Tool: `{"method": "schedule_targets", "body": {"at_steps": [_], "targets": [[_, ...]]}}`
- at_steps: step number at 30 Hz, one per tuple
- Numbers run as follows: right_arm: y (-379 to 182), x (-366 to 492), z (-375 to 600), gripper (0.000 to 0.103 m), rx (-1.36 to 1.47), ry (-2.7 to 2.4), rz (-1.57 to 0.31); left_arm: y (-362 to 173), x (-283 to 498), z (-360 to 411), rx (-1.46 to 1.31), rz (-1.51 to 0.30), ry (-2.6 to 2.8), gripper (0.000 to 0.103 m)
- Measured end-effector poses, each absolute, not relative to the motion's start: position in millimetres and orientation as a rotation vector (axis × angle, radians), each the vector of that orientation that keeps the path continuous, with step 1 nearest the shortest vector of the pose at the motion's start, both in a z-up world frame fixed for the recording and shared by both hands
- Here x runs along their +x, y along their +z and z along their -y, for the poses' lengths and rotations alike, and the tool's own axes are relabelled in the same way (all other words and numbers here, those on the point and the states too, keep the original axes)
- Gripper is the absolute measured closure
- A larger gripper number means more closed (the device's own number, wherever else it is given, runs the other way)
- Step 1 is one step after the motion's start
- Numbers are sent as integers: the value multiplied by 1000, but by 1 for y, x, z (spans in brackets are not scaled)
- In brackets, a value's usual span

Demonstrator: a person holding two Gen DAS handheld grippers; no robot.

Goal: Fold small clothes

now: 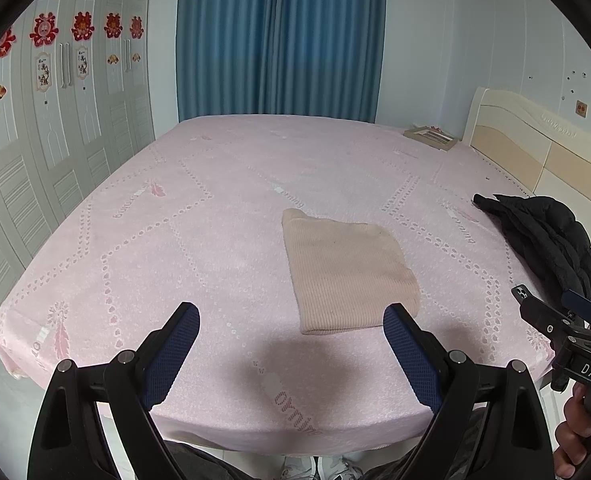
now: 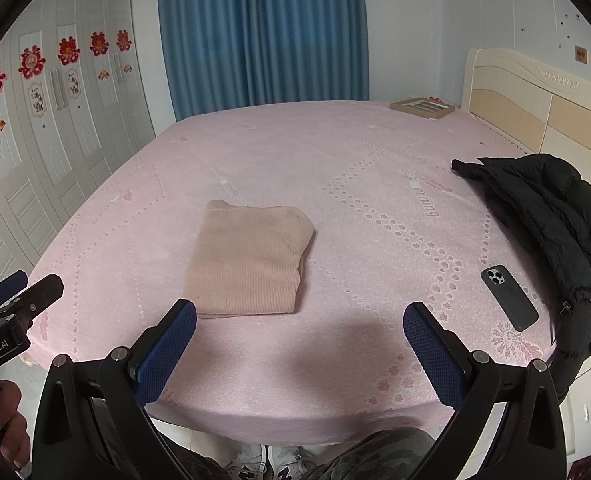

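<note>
Black left tool [image 1: 291, 322], right tool [image 2: 299, 316]: blue mesh pads, silver screws; camouflage trousers, white sneakers.

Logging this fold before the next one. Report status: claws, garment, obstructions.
Left claw open, empty. Right claw open, empty. Pink knit top folded flat on bed, untouched. Phone and black jacket off to right, apart from top.

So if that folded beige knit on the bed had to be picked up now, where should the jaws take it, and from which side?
Probably at the near edge of the folded knit top, coming in low from the person's side. That edge faces both open grippers, the left gripper and the right gripper, and shows stacked layers, so one pinch there could catch them all. The right side shows loose layer ends, likelier to splay.
</note>
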State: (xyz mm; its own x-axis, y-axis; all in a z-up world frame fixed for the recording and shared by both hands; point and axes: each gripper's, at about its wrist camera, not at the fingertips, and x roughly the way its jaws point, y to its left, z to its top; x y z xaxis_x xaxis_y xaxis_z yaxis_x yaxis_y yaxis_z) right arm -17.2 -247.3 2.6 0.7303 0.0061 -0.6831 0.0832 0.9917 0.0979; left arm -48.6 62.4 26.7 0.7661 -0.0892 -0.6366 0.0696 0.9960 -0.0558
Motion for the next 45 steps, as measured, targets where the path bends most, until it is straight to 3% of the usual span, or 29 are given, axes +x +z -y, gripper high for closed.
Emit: {"method": "schedule_targets", "body": {"at_steps": [45], "targets": [[6,-20,236,1,117,-28,-746,32,-46,-67,-29,-683,-82,10]]}}
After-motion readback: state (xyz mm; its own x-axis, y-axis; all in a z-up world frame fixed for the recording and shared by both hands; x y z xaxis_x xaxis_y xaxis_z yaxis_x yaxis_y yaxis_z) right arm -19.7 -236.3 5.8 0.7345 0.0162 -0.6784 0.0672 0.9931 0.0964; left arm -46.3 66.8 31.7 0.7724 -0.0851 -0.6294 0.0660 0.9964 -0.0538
